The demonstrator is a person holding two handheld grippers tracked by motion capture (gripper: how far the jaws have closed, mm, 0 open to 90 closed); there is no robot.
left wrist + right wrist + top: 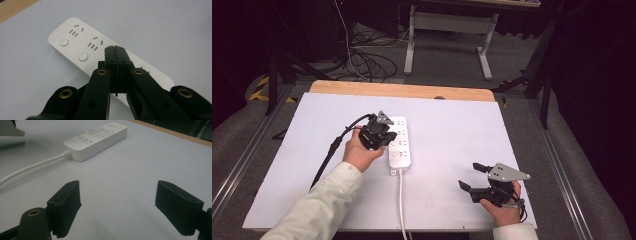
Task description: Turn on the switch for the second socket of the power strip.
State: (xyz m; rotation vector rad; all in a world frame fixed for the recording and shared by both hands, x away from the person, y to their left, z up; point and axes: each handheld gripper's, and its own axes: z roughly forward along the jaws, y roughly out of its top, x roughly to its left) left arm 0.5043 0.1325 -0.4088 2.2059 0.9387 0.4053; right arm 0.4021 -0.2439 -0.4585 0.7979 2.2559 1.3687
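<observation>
A white power strip lies near the middle of the pale table, and its white cord runs off the near edge. My left gripper is shut with nothing between its jaws. Its tips hover over the strip's middle section, beside two round buttons; I cannot tell whether they touch it. In the left gripper view the closed tips hide part of the strip. My right gripper stands open near the table's front right, apart from the strip and cord, with bare table between its jaws.
A wooden strip borders the table's far edge. Beyond it, on the floor, are tangled cables and a white desk frame. The left gripper's black cable trails across the table's left side.
</observation>
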